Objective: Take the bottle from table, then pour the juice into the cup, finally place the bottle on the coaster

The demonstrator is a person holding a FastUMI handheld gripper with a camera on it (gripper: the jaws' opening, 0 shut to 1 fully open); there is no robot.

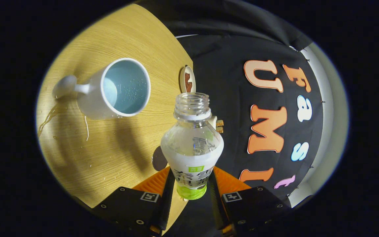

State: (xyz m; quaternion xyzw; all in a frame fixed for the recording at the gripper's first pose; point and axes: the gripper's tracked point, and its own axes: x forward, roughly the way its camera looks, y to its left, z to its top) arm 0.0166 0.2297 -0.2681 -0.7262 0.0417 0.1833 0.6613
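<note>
Bottle in hand, pour apparently done or under way; coaster step left.

The gripper [191,187] fingers pinch the open bottle [192,144] by its lower body; the cup [117,89], beyond the bottle, shows droplets inside, with spilled liquid [49,117] beside it on the table [110,158].

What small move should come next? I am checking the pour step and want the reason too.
Probably carry the bottle toward the cup before tipping further. The gripper is shut on the bottle, whose uncapped mouth sits beside the cup rather than over its opening, and liquid already lies spilled on the table near the cup's handle. Pouring from here would likely miss.
</note>
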